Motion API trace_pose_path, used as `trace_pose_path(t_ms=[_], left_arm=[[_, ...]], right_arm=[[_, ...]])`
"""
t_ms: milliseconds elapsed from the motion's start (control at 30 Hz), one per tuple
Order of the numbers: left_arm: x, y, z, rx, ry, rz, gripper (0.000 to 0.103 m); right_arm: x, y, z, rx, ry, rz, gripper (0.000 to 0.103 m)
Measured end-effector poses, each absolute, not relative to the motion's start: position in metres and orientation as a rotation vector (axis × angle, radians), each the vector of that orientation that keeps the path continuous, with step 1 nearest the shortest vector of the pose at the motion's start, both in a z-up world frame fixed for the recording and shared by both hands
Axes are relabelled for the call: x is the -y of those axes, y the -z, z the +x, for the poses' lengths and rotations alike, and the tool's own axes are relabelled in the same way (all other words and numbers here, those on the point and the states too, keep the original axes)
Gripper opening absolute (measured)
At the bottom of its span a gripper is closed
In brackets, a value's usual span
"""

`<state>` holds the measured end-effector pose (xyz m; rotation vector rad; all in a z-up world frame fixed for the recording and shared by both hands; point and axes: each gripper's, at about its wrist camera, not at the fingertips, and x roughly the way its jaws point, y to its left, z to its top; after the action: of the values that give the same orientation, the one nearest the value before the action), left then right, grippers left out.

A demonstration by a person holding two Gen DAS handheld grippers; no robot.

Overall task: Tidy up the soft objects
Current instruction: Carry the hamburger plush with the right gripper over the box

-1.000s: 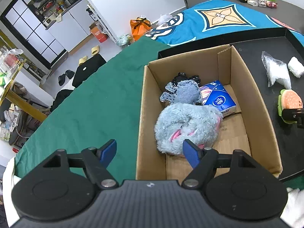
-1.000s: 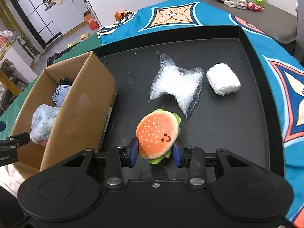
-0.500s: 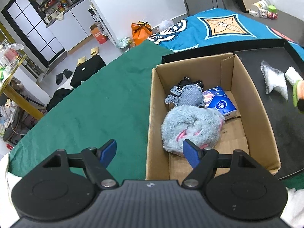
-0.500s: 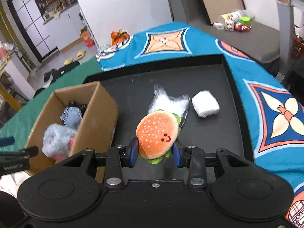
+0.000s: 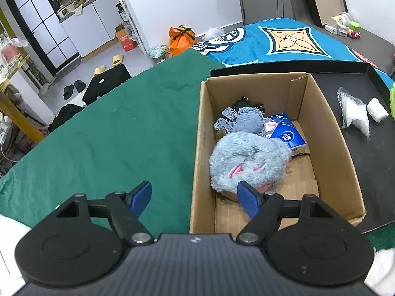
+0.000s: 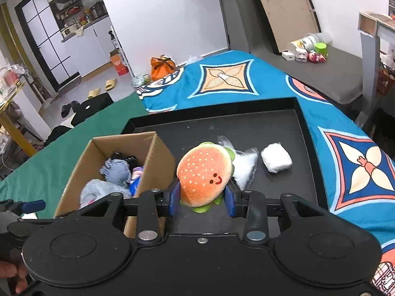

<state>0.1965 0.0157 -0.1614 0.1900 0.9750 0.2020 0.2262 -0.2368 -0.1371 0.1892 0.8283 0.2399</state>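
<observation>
My right gripper [image 6: 201, 201] is shut on a plush hamburger toy [image 6: 203, 172] and holds it high above the black tray [image 6: 306, 128], just right of the cardboard box [image 6: 158, 153]. The box [image 5: 328, 133] holds a fluffy grey-blue plush [image 5: 246, 160], a denim piece [image 5: 244, 122], something black behind it and a blue tissue pack [image 5: 286, 135]. My left gripper [image 5: 195, 198] is open and empty, straddling the box's near left wall. A clear plastic bag [image 6: 244, 166] and a white wad [image 6: 276, 159] lie on the tray.
Green cloth [image 5: 111, 128] covers the table left of the box. A blue patterned cloth [image 6: 345, 162] lies under and around the tray. The floor beyond holds slippers, an orange bag [image 5: 181, 38] and a black chair.
My right gripper has lifted the hamburger off the tray and carried it up and leftward toward the box. My left gripper has drawn back and up a little, staying open.
</observation>
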Motion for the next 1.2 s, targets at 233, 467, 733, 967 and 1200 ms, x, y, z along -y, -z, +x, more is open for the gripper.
trace_pose_path(t_ms=[233,467,733,967,1200], left_arm=[[-0.016,0.162,0.192,-0.95,-0.182,0.188,0.075],[-0.025,0.161,0.189,-0.933,-0.166,0.129,0.071],[-0.033,0.164,0.189,-0.935,-0.132,0.064,0.048],[-0.041,0.166,0.187,-0.938,-0.115,0.02,0.022],[-0.048,0.169,0.188,-0.945,-0.11,-0.023,0.008]], right_arm=[[0.218,0.129,0.225,-0.819,-0.261,0.168,0.036],[0.195,0.126,0.223,-0.82,-0.279,0.136,0.036],[0.172,0.122,0.222,-0.815,-0.305,0.107,0.036],[0.15,0.124,0.221,-0.833,-0.341,0.067,0.036],[0.128,0.124,0.221,-0.844,-0.374,0.035,0.038]])
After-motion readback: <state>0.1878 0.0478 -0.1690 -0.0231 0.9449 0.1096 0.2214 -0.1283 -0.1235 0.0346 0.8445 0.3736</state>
